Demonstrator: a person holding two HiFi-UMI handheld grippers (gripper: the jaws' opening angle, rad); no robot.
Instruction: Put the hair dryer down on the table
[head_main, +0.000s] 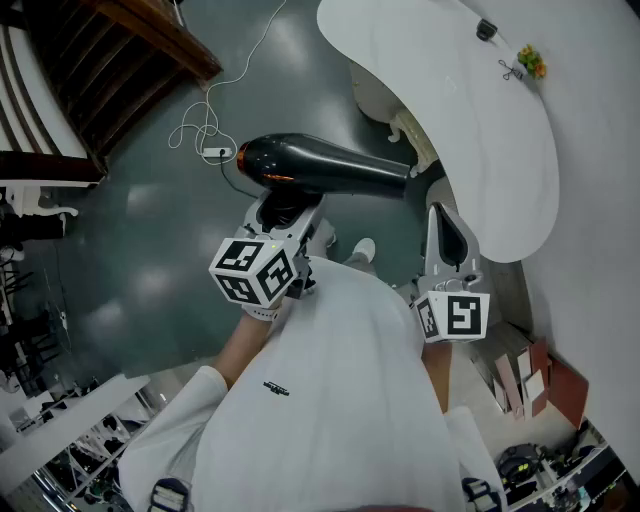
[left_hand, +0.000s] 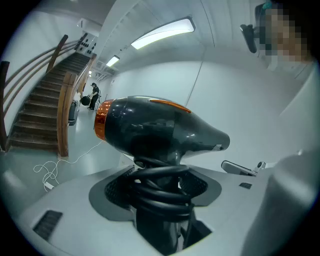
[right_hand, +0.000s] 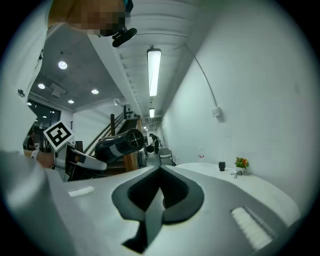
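While a person in a white top stands on a dark grey floor (head_main: 120, 260), the left gripper (left_hand: 160, 200) is clamped on the handle of a black hair dryer (head_main: 320, 165). Its jaws stand wide apart and press on either side of the handle. The dryer's own black cord (left_hand: 162, 192) is wound around the handle in several loops where the jaws grip it. The dryer's body lies roughly level above the jaws, with an orange band at its rear end and its narrower nozzle pointing toward a curved white table (head_main: 470, 130). The dryer is held in the air over the floor, with the nozzle tip near the table's edge but not touching it.

The right gripper (right_hand: 159, 192) is held beside the table, on the person's right. Its jaws are together, with nothing between them.

At the far end of the table sit a small dark cup (head_main: 486, 30) and a small orange and green plant (head_main: 531, 61). A thin white cable (head_main: 205, 125) trails in loops across the floor beyond the dryer. A wooden staircase (head_main: 110, 50) rises at the person's far left.
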